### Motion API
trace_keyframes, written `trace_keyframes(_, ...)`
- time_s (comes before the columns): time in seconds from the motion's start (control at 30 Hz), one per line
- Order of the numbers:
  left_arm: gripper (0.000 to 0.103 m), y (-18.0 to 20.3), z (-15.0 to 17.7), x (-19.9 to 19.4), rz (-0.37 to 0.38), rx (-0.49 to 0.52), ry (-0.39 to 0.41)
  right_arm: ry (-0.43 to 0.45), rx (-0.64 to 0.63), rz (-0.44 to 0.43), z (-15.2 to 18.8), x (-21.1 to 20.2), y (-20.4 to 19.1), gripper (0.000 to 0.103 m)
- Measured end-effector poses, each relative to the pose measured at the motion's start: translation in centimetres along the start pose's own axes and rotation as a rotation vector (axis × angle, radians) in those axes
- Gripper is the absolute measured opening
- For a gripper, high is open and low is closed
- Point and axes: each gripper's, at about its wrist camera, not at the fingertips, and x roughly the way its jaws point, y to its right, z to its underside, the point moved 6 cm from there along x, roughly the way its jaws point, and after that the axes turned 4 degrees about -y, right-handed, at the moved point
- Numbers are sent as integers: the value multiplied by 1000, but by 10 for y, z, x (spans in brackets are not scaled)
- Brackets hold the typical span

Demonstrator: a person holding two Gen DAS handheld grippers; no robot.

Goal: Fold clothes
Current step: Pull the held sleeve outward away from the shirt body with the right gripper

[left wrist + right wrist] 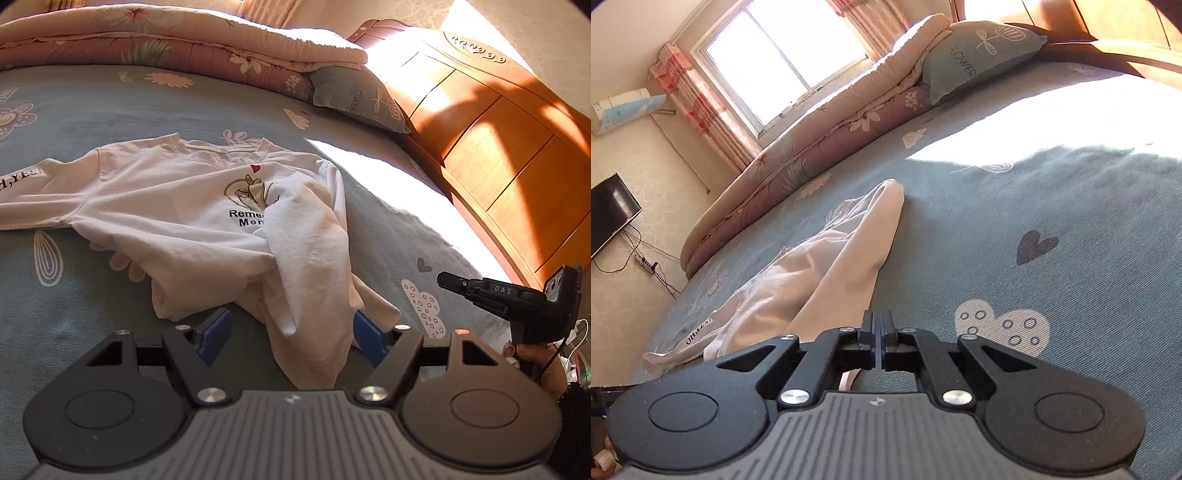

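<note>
Bed (110, 92): a blue-grey sheet printed with flowers, hearts and clouds fills the room's middle, part of it in hard sunlight; everything below is placed against it.
Headboard (498, 140): orange wood panels along the bed's right side as the left wrist view shows it, lit by the sun.
Quilt (166, 48): pink and floral, folded in a long roll along the bed's far edge, below the window (783, 55).
Pillow (358, 99): blue-grey, lettered "FLOWERS", at the bed's far corner between quilt and headboard.
T-shirt (166, 206): white, chest print facing up, lying on the middle of the bed; one sleeve spreads flat toward the left, the other side is gathered over the print into a rumpled ridge that runs to the near edge.
Left gripper (291, 332): low over the bed's near side, blue pads (218, 328) spread wide on either side of the shirt's bunched near end, not pressing it.
Right gripper (881, 332): jaws fully together with no cloth seen between them, above the sheet just beside the shirt's folded edge; in the left wrist view it is off the shirt's right side, a hand (535, 358) on its grip.
</note>
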Motion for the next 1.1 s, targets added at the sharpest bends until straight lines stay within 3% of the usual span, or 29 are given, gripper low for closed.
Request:
trace_keyframes(0.07,73,3,1,3,9,6,-10,-36,13,-24,-1,-2,5,9)
trace_keyframes(0.27,75,3,4,15,6,6,-43,-206,110,-182,52,32,-3,18)
trace_keyframes(0.33,75,1,4,16,3,5,-48,-247,147,-205,67,49,-8,31)
trace_keyframes(0.5,75,-7,5,19,-13,-12,-58,-228,221,-280,72,79,-22,29)
trace_keyframes(0.6,75,-9,6,22,-16,-21,-69,-195,213,-251,75,86,-22,3)
trace_keyframes(0.77,75,-8,5,22,-12,-8,-73,-131,177,-212,72,69,-29,5)
trace_keyframes(0.93,75,-6,4,23,-7,-6,-71,6,135,-141,28,30,-21,5)
trace_keyframes(1.1,75,-1,4,24,2,12,-78,58,122,19,-6,1,10,5)
